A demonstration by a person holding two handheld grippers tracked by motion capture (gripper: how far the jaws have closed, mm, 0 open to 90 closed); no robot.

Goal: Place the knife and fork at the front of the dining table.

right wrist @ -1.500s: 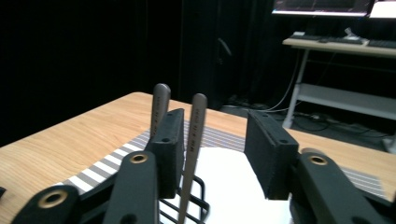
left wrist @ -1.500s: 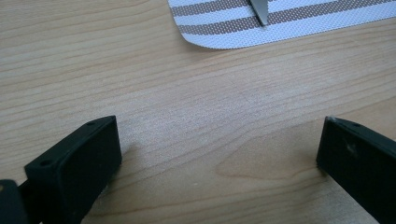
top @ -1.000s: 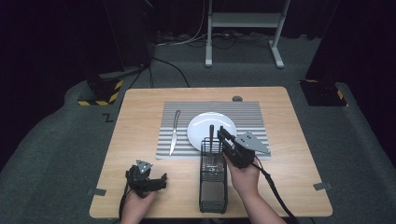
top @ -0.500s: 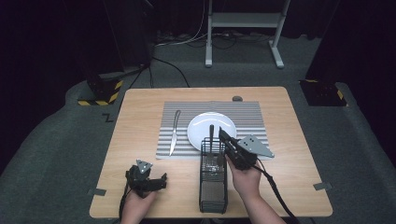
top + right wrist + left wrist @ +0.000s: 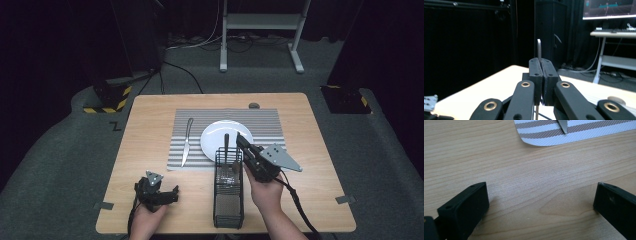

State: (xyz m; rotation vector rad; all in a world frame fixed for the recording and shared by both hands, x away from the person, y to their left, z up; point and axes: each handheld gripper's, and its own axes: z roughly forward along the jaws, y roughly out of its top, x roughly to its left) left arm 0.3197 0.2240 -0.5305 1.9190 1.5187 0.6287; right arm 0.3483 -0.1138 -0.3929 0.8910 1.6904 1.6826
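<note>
Fingers of the right gripper (image 5: 540,75) pinch a utensil handle (image 5: 539,50) tight.

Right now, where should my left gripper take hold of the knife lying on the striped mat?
Probably the handle, at its far end, coming straight down with the jaws across its narrow width. The knife lies flat on the mat with its blade tip toward you, so a jaw can hardly slip under it.

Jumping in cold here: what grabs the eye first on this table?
The right hand-held gripper stands out, its jaws shut on a thin metal utensil handle sticking up at the black wire caddy near the table's front edge. Behind it a white plate sits on the striped placemat, a knife to its left.
</note>
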